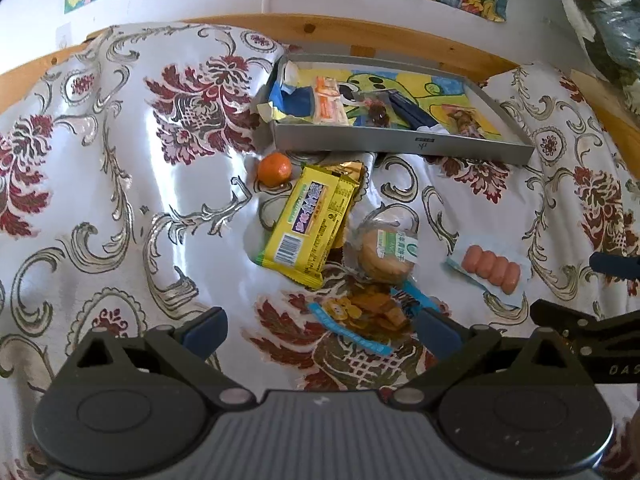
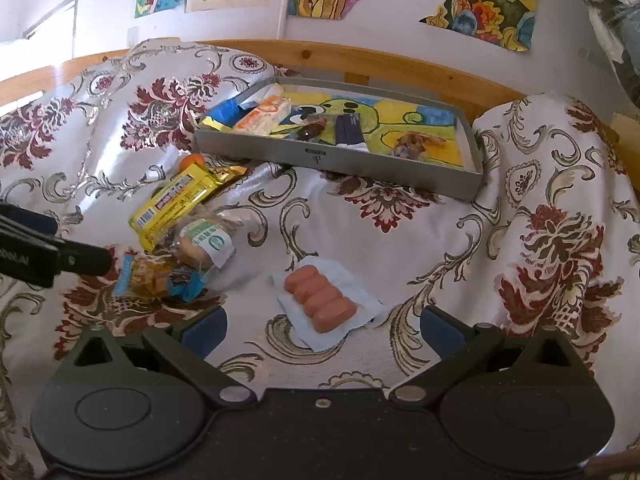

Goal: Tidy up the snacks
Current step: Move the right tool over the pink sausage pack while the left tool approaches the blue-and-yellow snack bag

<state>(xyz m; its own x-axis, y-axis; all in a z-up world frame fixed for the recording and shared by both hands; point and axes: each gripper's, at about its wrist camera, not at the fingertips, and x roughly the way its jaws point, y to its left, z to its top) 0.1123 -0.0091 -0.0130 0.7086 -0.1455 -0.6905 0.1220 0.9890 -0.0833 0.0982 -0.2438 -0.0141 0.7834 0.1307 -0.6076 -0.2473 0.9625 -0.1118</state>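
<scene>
i am holding both grippers spread wide and empty over the cloth (image 2: 360,220). my left gripper (image 1: 320,330) is hanging low in its frame with the chip bag (image 1: 360,312) lying between its fingers, one blue pad (image 1: 438,332) just touching the bag's right end. my right gripper (image 2: 322,326) is sitting at the bottom of its frame, the sausage pack (image 2: 320,298) lying just ahead of its gap.

the tray (image 1: 400,146) is waiting in the upper middle of both frames, already holding several wrapped pieces along its left and middle. still loose on the cloth, below the tray's left half: the orange (image 1: 274,169), the yellow bar (image 1: 308,224) lying over a gold wrapper, and the cookie pack (image 1: 386,252) touching the bar's lower right.

i am judging the step in hand to be picking the two nearest packs. for the sausages i am wanting to come down square over the links, not the thin film edge, which looks likely to slip out. for the chip bag i am wanting a light pinch across its middle so nothing inside gets crushed, and i am minding the cookie pack just above it. the tray's right side is looking the freest spot to set things.
</scene>
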